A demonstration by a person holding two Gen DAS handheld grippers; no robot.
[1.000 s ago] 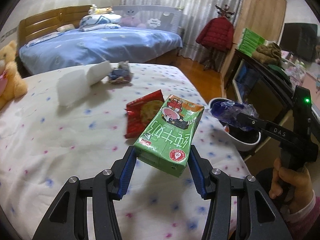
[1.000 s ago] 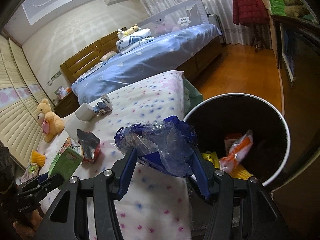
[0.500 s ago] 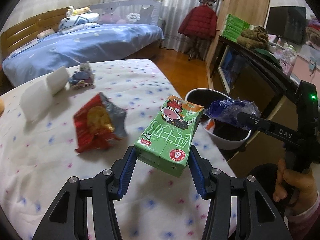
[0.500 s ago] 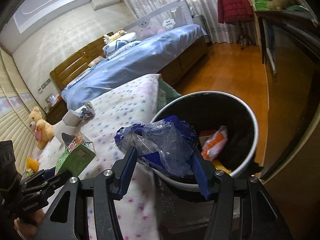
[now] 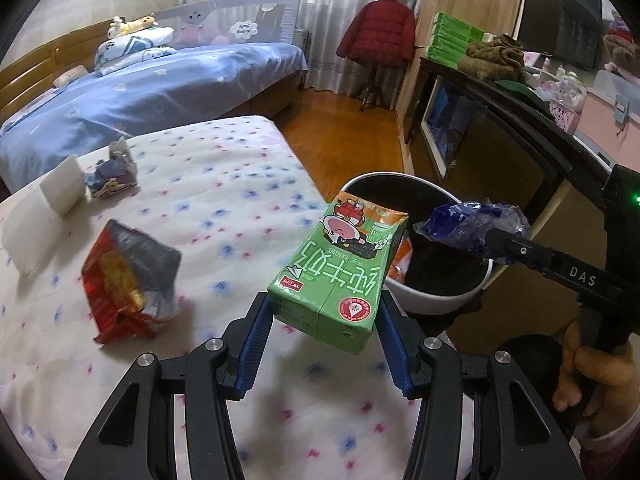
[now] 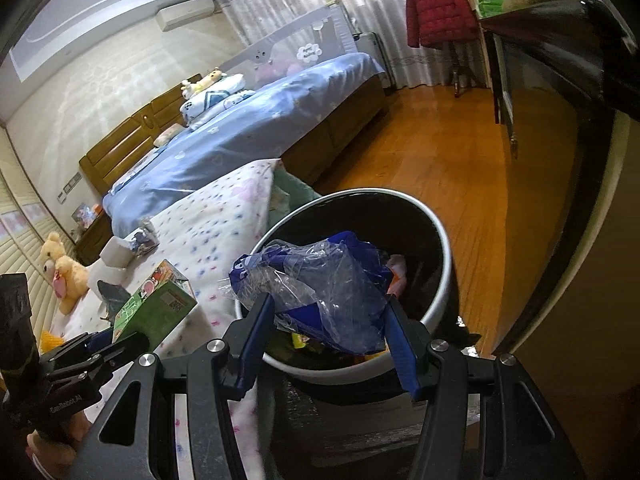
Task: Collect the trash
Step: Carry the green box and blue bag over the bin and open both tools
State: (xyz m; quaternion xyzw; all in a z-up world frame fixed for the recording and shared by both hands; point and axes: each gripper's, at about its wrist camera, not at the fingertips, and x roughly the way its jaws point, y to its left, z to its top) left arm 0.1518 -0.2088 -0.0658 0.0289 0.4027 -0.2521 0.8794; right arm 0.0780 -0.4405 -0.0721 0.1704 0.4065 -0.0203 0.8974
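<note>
My left gripper (image 5: pixel 326 322) is shut on a green milk carton (image 5: pixel 340 268) and holds it above the bed's edge, just left of the white-rimmed trash bin (image 5: pixel 440 304). The carton also shows in the right wrist view (image 6: pixel 154 306). My right gripper (image 6: pixel 328 320) is shut on a crumpled blue and clear plastic wrapper (image 6: pixel 316 288), held over the bin's (image 6: pixel 446 280) open mouth. The wrapper also shows in the left wrist view (image 5: pixel 474 224). The bin holds orange and yellow trash.
A red snack bag (image 5: pixel 128 280), a small crumpled wrapper (image 5: pixel 114 168) and a white tissue pack (image 5: pixel 40 208) lie on the dotted bedspread (image 5: pixel 224 208). A dark TV cabinet (image 5: pixel 500 152) stands right of the bin. A blue bed (image 5: pixel 160 76) stands behind.
Both grippers have moved right toward the bin with their loads. The blue wrapper went from beside the bin's rim to over its opening. The carton is nearer the bin.
</note>
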